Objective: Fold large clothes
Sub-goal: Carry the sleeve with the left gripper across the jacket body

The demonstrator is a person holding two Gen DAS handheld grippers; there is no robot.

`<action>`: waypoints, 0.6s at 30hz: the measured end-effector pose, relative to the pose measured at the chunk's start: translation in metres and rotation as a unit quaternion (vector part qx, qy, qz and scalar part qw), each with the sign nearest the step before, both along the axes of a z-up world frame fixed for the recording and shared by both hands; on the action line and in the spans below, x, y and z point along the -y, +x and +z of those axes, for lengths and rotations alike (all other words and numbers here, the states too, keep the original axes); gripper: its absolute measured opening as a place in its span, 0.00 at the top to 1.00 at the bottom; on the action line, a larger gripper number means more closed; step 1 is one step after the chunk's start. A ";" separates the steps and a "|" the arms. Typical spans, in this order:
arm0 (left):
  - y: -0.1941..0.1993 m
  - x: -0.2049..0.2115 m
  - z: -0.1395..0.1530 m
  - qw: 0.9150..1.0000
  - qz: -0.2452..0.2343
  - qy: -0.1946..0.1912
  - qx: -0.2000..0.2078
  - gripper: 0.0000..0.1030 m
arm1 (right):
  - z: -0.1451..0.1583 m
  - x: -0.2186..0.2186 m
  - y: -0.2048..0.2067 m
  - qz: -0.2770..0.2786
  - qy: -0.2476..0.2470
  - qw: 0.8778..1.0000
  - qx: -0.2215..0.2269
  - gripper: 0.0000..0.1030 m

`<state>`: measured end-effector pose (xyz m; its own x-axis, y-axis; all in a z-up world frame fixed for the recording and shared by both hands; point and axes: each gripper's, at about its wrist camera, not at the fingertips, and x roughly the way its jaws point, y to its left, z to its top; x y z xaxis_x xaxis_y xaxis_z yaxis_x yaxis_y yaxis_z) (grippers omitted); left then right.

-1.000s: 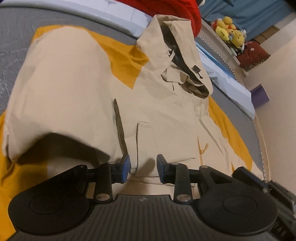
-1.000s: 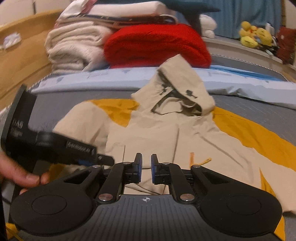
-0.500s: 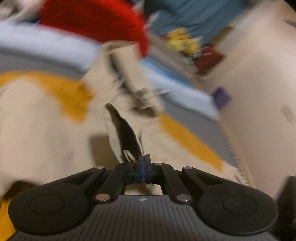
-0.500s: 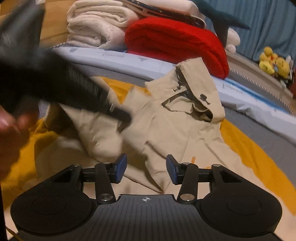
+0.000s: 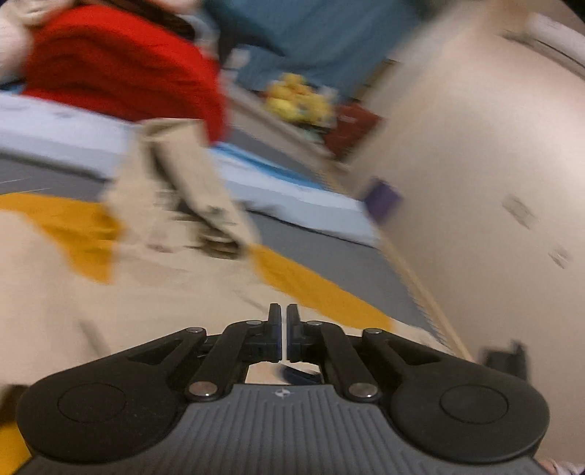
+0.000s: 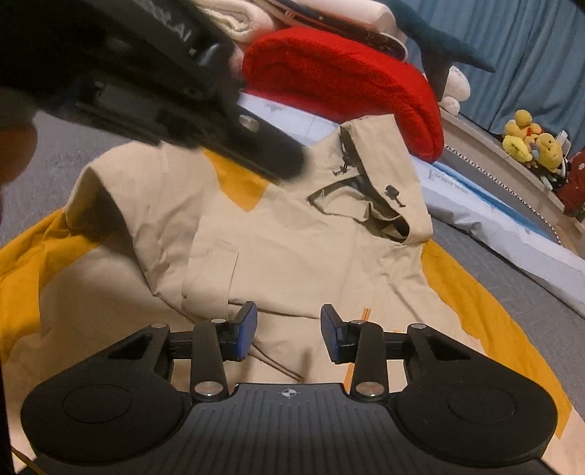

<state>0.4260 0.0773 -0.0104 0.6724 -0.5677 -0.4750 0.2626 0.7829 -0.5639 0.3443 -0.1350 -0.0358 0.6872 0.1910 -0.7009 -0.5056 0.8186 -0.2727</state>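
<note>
A beige hooded jacket (image 6: 278,255) with orange panels lies spread on a grey bed, hood toward the pillows. Its left side is folded over the chest. My right gripper (image 6: 289,329) is open and empty, just above the jacket's lower front. My left gripper (image 5: 283,321) has its jaws nearly together with nothing visible between them; it hovers over the jacket (image 5: 146,292) in a blurred view. In the right wrist view the left gripper (image 6: 289,160) reaches in from the upper left, above the jacket's shoulder.
A red blanket (image 6: 347,84) and folded white linens (image 6: 234,18) are stacked at the head of the bed. A pale blue pillow (image 6: 493,215) lies along the far edge. Yellow plush toys (image 6: 530,142) sit on a ledge at right. A beige wall (image 5: 475,182) is at right.
The left gripper closed on the jacket's left flap, carried it over the chest, and now holds nothing and is raised. The right gripper opened wide.
</note>
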 end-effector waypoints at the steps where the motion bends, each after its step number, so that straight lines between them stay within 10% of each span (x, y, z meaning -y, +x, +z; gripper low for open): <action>1: 0.004 -0.006 -0.005 0.999 0.020 0.011 -0.022 0.90 | -0.001 0.000 0.000 -0.001 0.000 1.000 -0.002 0.62; 7: 0.027 -0.023 -0.071 0.978 0.061 0.018 -0.198 0.72 | -0.002 -0.001 0.001 -0.002 0.000 1.000 -0.007 0.62; 13: 0.035 -0.023 -0.095 0.965 0.098 0.019 -0.241 0.63 | -0.004 -0.003 0.001 0.006 0.001 1.000 -0.008 0.60; 14: 0.036 -0.023 -0.097 0.966 0.097 0.009 -0.239 0.64 | -0.004 -0.003 0.001 0.008 0.001 1.000 -0.008 0.60; 16: 0.036 -0.023 -0.096 0.969 0.096 -0.010 -0.227 0.98 | -0.005 -0.004 0.001 0.014 -0.001 1.000 -0.009 0.59; 18: 0.033 -0.022 -0.083 0.977 0.089 -0.016 -0.195 1.00 | -0.006 -0.006 -0.001 0.022 -0.003 1.000 -0.006 0.59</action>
<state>0.4593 0.0994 -0.0933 0.5337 -0.4777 -0.6979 -0.1151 0.7765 -0.6195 0.3434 -0.1291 -0.0415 0.6703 0.2158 -0.7100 -0.5436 0.7941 -0.2718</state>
